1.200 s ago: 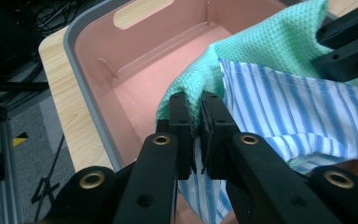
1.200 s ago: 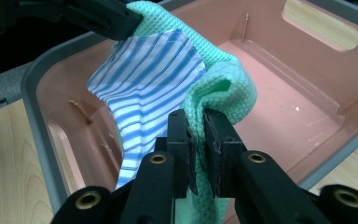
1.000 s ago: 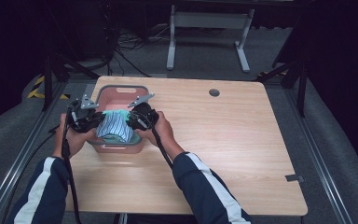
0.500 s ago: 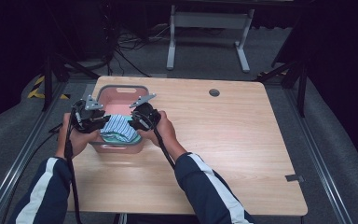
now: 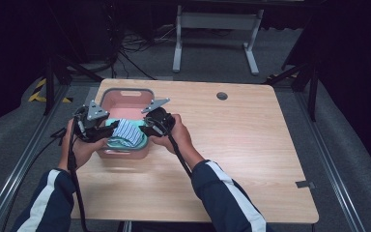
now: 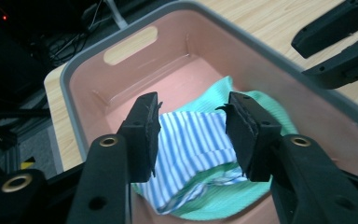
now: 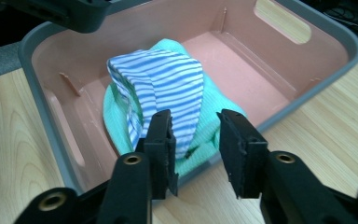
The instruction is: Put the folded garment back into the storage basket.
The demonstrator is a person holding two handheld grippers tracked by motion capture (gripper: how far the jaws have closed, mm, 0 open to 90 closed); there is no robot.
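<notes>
A blue-and-white striped cloth (image 5: 127,132) lies folded on a green cloth (image 5: 113,142) in the near end of a pink bin with a grey rim (image 5: 125,91). My left gripper (image 5: 105,133) hovers at the bin's left side. Its jaws have just been opening and stand apart over the striped cloth (image 6: 191,140) without pressing it. My right gripper (image 5: 145,129) is at the bin's right side. Its jaws have also just been opening and are clear of the striped cloth (image 7: 163,79) and the green cloth (image 7: 212,100).
The bin sits at the back left of a wooden table (image 5: 232,159), and its far half (image 6: 168,79) holds nothing. A round cable hole (image 5: 222,95) is at the table's back. Metal frame legs (image 5: 178,43) stand on the floor beyond.
Both grippers have opened and drawn a little up and away from the cloth bundle. The striped cloth now rests free in the bin.
</notes>
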